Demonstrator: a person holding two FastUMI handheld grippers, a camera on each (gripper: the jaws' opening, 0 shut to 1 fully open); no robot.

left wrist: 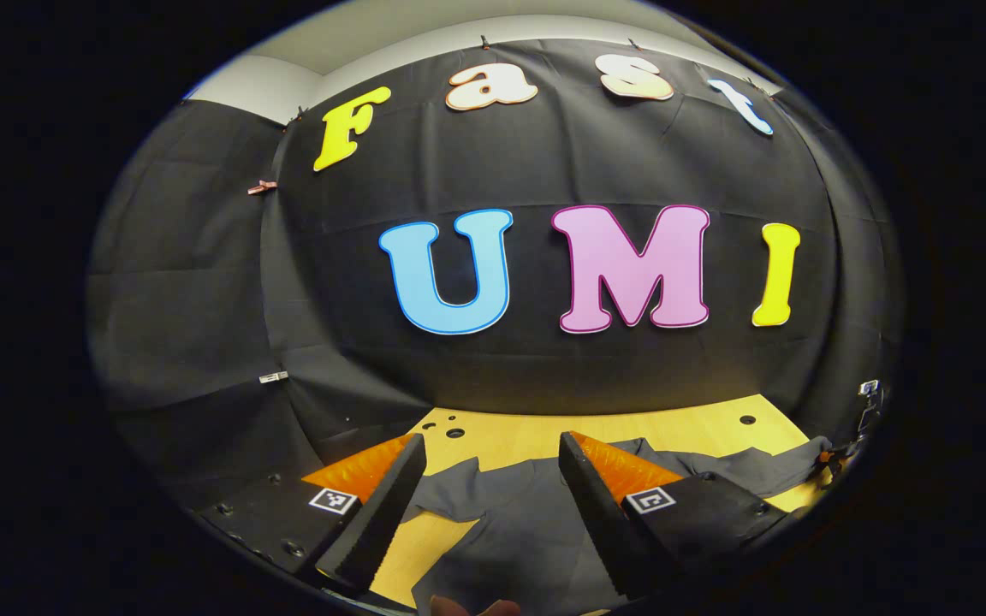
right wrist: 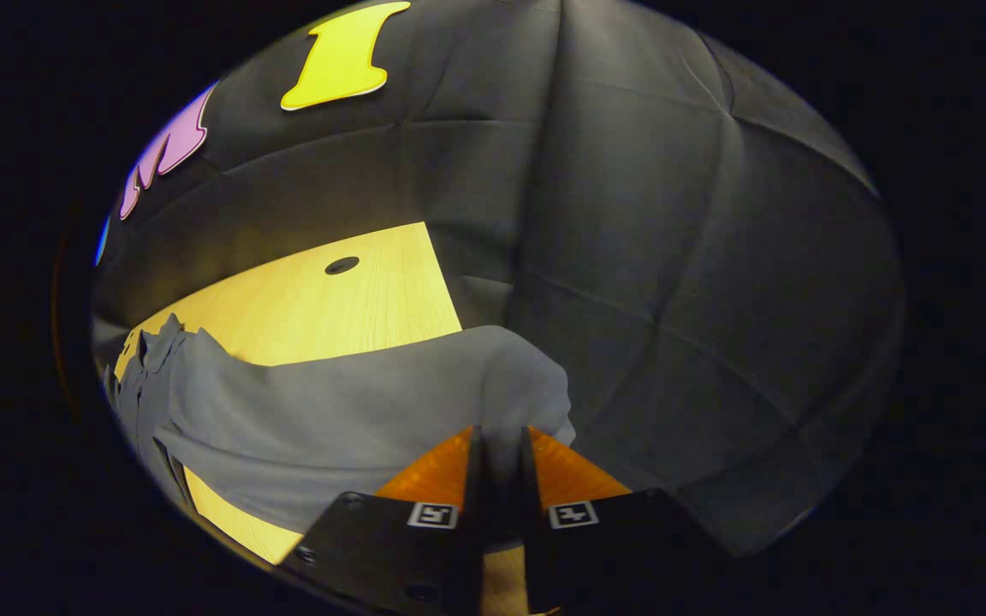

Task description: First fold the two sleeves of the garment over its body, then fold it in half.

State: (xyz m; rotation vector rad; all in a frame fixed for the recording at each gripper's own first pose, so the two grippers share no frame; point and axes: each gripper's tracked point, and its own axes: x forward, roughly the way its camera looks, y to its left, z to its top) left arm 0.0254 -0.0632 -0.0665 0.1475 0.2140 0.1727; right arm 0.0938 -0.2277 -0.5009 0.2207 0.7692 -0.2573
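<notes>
Left tongs (left wrist: 489, 488) released, fingers spread, held low above the grey garment (left wrist: 527, 522) lying rumpled on the pale wooden bench (left wrist: 527, 432) — right tongs (right wrist: 501, 449) clenched on its soft sleeve (right wrist: 459, 385), lifted off the bench.

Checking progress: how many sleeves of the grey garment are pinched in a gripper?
1: the right gripper pinches the grey fabric garment's sleeve; the left gripper hovers open above the garment's body.
</notes>
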